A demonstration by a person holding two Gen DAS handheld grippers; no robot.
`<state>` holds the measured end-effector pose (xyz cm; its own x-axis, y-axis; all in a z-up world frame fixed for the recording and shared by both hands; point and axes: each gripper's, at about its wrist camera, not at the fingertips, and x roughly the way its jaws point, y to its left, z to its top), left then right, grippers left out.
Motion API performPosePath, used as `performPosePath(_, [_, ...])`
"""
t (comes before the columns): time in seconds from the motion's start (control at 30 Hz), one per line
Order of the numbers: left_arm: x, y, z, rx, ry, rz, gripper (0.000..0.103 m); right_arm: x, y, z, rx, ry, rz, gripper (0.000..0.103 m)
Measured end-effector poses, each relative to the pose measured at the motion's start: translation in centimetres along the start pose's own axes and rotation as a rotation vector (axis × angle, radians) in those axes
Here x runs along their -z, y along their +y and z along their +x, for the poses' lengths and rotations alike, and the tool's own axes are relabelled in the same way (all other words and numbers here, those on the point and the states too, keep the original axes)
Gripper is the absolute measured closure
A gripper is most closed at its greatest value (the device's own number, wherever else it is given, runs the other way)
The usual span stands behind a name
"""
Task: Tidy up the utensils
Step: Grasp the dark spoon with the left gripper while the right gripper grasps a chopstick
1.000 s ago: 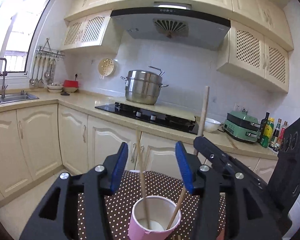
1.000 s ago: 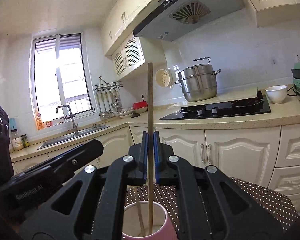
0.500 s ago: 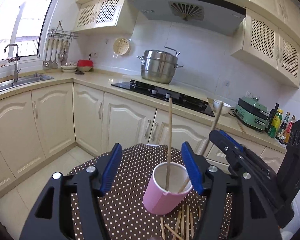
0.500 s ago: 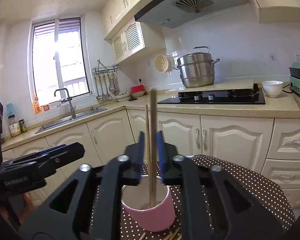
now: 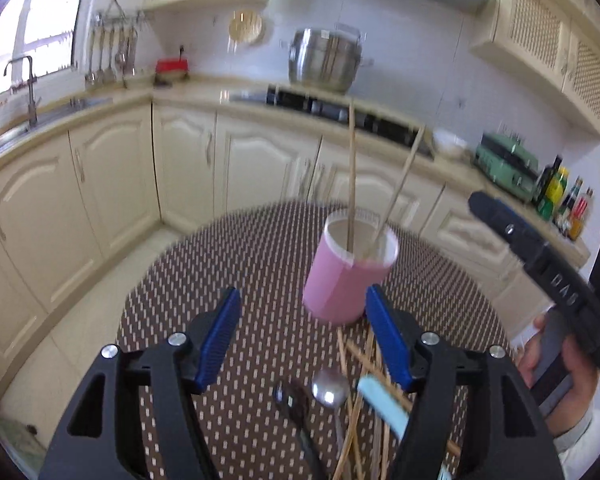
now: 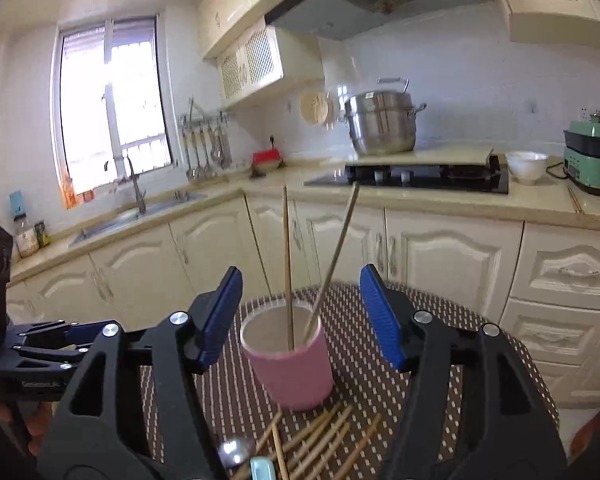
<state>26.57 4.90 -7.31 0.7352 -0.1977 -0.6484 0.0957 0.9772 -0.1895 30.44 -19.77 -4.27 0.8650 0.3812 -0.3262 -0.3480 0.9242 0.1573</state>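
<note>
While my right claw was still spreading, nothing sat between its blue pads; the cup stood beyond them on the dotted table, and neither pad touched it. Two chopsticks rose out of that pink cup. One stood almost upright, the other leaned to the right, and both rested against the inner wall.

My left claw was spread wide as well, with no utensil pinched in it. It pointed down at the tabletop. From that side the cup sat just past my right-hand pad, close to it, though I could not tell whether they touched.

Loose chopsticks lay in a heap on the cloth, just in front of the cup's base. Near them lay a metal spoon with its bowl turned toward the cup, a pale blue handle and a dark utensil too blurred for me to name. All of these lay below my left claw, between its fingers or close under the right one.

My right hand showed at the edge of the left view, wrapped around the other claw's grip. Behind the table ran the kitchen counter with a steel pot on it.
</note>
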Motion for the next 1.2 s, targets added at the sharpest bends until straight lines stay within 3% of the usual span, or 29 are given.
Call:
performPosePath(0.3, [6.6, 0.6, 5.0, -0.07, 0.338, 0.021, 0.039, 5.8, -0.2, 1.6, 0.011, 0.36, -0.106, 0.041])
performPosePath(0.43, [8.4, 0.6, 6.1, -0.071, 0.397, 0.014, 0.055, 7.3, -0.4, 1.9, -0.013, 0.466, -0.115, 0.041])
performPosePath(0.67, [9.6, 0.3, 6.9, -0.099, 0.419, 0.017, 0.059, 9.2, 0.2, 2.6, -0.06, 0.61, -0.153, 0.042])
performPosePath(0.87, [9.6, 0.2, 7.3, -0.11, 0.413, 0.015, 0.062, 10.2, 0.6, 4.3, -0.09, 0.728, -0.166, 0.058])
performPosePath(0.97, [9.5, 0.2, 7.4, -0.108, 0.401, 0.013, 0.074, 10.7, 0.8, 5.3, -0.092, 0.777, -0.174, 0.065])
performPosePath(1.03, [9.4, 0.4, 7.4, -0.076, 0.399, -0.011, 0.091, 11.1, 0.9, 5.7, -0.089, 0.801, -0.184, 0.068])
performPosePath(1.2, [9.1, 0.9, 7.5, -0.072, 0.376, -0.02, 0.092, 11.0, 1.5, 6.6, -0.088, 0.829, -0.207, 0.074])
